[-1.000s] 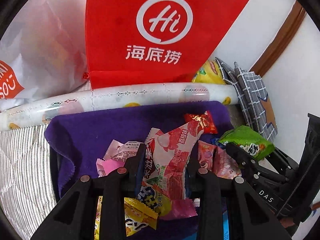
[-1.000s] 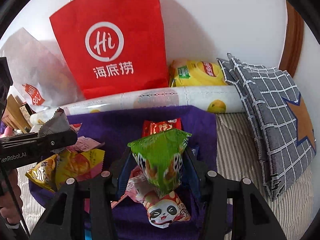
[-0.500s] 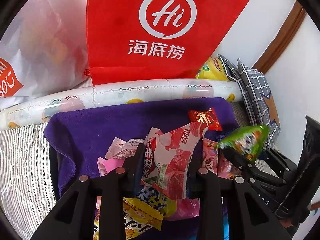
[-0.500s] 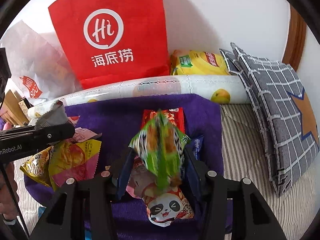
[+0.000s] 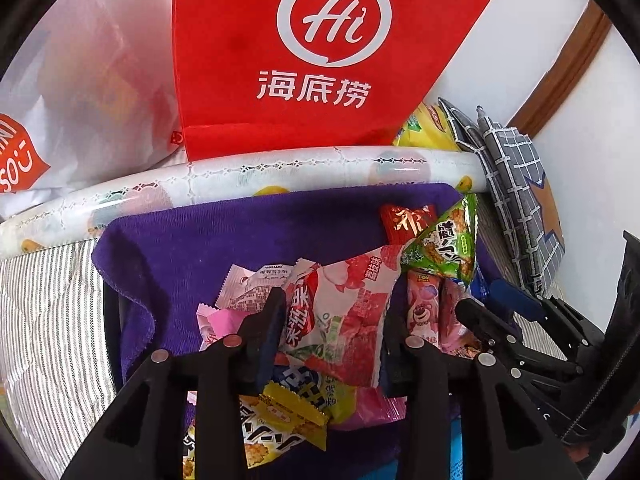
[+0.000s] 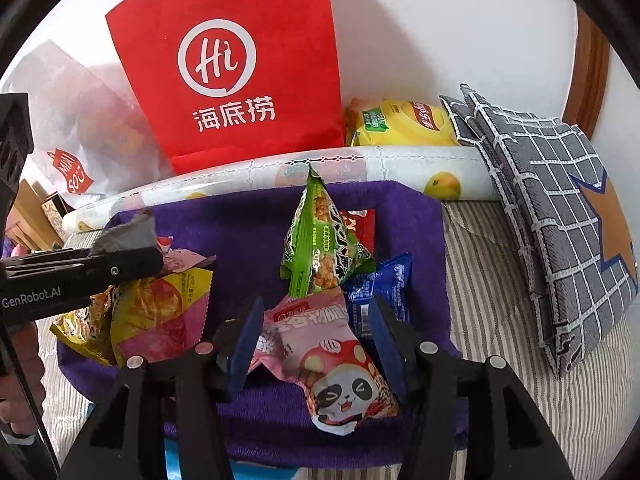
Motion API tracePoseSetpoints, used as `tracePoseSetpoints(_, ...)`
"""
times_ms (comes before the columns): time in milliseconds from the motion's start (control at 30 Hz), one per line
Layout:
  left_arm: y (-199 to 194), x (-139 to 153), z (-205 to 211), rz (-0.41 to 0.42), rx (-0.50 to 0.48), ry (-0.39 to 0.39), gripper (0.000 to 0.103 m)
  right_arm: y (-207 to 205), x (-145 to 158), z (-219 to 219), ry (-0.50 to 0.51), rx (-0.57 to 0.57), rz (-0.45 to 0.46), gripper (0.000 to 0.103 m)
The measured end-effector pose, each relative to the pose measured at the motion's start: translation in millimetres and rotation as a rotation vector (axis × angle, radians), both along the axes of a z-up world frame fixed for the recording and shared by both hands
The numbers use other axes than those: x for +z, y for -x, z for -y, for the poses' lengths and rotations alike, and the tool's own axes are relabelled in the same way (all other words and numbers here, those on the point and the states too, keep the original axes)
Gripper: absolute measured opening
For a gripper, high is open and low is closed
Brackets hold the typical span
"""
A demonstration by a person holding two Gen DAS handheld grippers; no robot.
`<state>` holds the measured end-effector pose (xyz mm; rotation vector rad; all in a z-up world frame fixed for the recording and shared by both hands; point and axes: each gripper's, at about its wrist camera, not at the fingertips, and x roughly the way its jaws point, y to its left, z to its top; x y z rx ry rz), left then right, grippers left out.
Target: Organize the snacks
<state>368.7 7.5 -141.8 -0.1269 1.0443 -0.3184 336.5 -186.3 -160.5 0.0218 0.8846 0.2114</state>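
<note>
Snacks, left wrist view: small packets are seen heaped on a purple towel (image 5: 200, 240), which is spread on a striped cover.
Pink and white packet (image 5: 340, 320): it is seen between the fingers of the left gripper (image 5: 332, 328), above a yellow packet (image 5: 280, 420).
Left claw: its jaws are opening; the packet is between them, but whether the pads press on it cannot be told.
Red bag (image 5: 312, 52): it is stood against the wall behind a rolled printed sheet (image 5: 280, 172), with a white plastic bag (image 5: 80, 80) beside it.

Snacks, right wrist view: a green packet (image 6: 324, 240) is seen beyond the fingertips, tipped up over the towel and apparently in the air, clear of the claw.
Right gripper (image 6: 312, 336): its jaws are opening and parted; nothing is gripped, and a pink panda packet (image 6: 340, 372) lies below the gap.
Blue packet (image 6: 380, 284): it is seen just beside the green one, in front of a red wrapper (image 6: 362, 224).
Checked cushion (image 6: 560, 208): it is leaned at the right, well apart from the heap.

Progress: sorting is judged to be at an early stage. Most packets are mixed on the towel, and no finished group is shown.
Left to do: the remaining packets are to be picked up and grouped or bagged.
</note>
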Motion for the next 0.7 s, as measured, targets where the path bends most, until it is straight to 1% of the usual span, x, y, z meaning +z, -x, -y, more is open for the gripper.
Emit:
tracePoseSetpoints(100,1.0,0.3,0.3,0.0,0.0,-0.003,0.04,4.3,1.2,1.0,0.009,-0.003,0.007,0.055)
tracePoseSetpoints(700,0.3,-2.9,-4.9,-0.016,0.01,-0.004,0.042,4.3,-6.5,-4.4,0.011,0.0,-0.006,0.057)
